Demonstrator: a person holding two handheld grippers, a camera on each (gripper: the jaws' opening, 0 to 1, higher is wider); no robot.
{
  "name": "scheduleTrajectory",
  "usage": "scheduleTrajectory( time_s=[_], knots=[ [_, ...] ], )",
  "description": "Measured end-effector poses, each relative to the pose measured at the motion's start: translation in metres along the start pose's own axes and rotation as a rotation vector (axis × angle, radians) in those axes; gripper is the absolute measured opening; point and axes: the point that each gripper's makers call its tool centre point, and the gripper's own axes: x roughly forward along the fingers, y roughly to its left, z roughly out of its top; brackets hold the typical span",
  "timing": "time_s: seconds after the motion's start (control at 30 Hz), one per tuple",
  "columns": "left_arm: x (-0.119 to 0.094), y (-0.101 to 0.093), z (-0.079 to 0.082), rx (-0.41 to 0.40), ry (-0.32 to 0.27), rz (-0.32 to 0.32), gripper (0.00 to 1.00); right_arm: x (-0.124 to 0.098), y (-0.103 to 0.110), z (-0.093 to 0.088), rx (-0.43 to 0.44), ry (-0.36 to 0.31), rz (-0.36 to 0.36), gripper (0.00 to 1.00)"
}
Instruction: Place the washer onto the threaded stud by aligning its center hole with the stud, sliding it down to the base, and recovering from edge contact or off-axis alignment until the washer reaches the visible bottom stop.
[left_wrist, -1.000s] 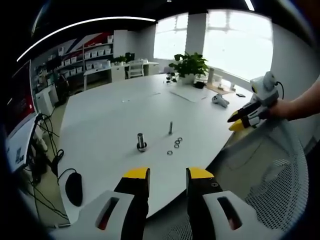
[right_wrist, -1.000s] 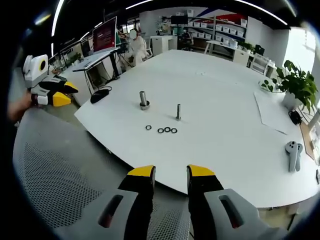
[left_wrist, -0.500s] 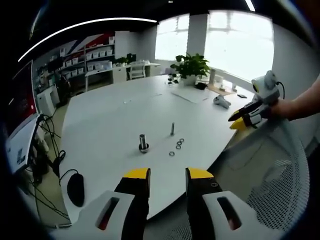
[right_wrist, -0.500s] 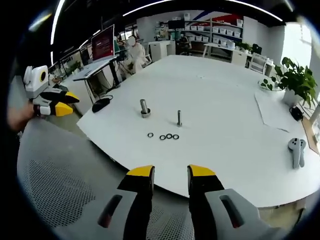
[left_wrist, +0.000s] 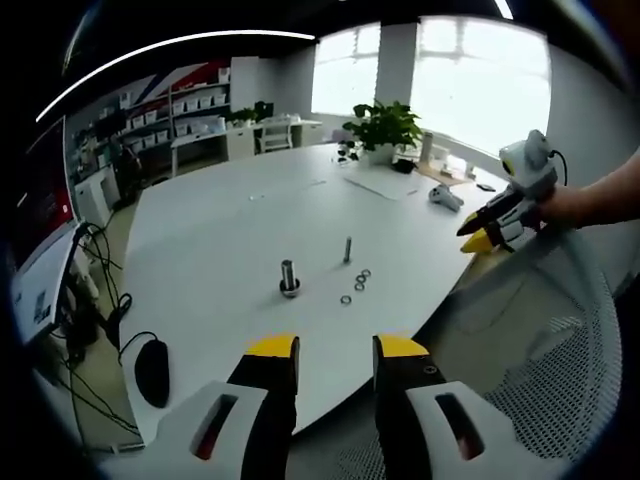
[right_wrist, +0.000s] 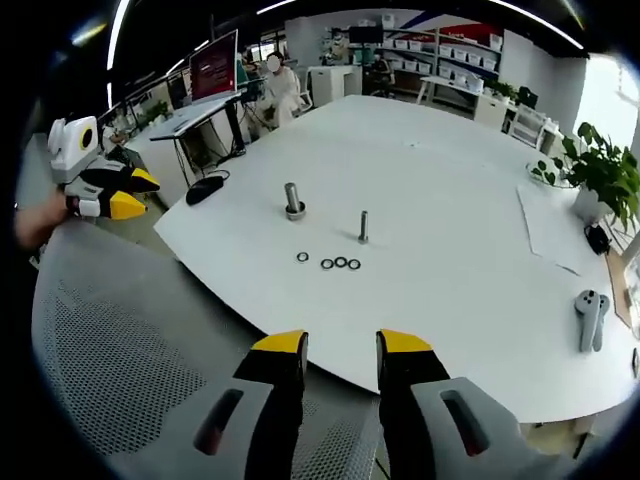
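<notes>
Both grippers held apart over the table edge, washers and stud ahead

In the left gripper view, the left gripper (left_wrist: 335, 350) is seen with jaws apart and nothing between them; ahead of it on the table (left_wrist: 220, 230) the washers (left_wrist: 356, 285) lie in a short row, just before the thin stud (left_wrist: 347, 249), with a thicker post (left_wrist: 289, 279) to their left, and the right gripper (left_wrist: 490, 230) is held off to the right, well away. In the right gripper view, the right gripper (right_wrist: 340, 347) is likewise open and empty; the washers (right_wrist: 333, 262) lie straight ahead, the stud (right_wrist: 363, 227) standing upright just beyond them, the post (right_wrist: 292, 201) beyond to the left, and the left gripper (right_wrist: 112, 195) at far left
</notes>
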Motion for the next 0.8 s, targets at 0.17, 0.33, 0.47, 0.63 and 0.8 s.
scheduleTrajectory(
  time_s=[0.17,0.33,0.47,0.63,0.8],
  knots=[
    [0.0,0.001,0.002,0.009,-0.008,0.006,0.29,0.015,-0.009,0.02,-0.063,0.002,0.014,0.3],
    [0.0,0.0,0.001,-0.002,-0.001,0.003,0.29,0.043,-0.004,0.032,-0.077,0.009,0.03,0.29],
    [-0.002,0.001,0.001,-0.012,0.003,0.012,0.29,0.065,0.006,0.024,-0.146,0.075,0.055,0.29],
    [-0.001,0.001,-0.001,-0.004,0.018,0.018,0.28,0.09,0.017,0.036,-0.192,0.006,0.119,0.29],
    [-0.002,0.002,-0.001,-0.017,0.022,0.015,0.28,0.108,0.011,0.04,-0.175,0.034,0.095,0.29]
  ],
)
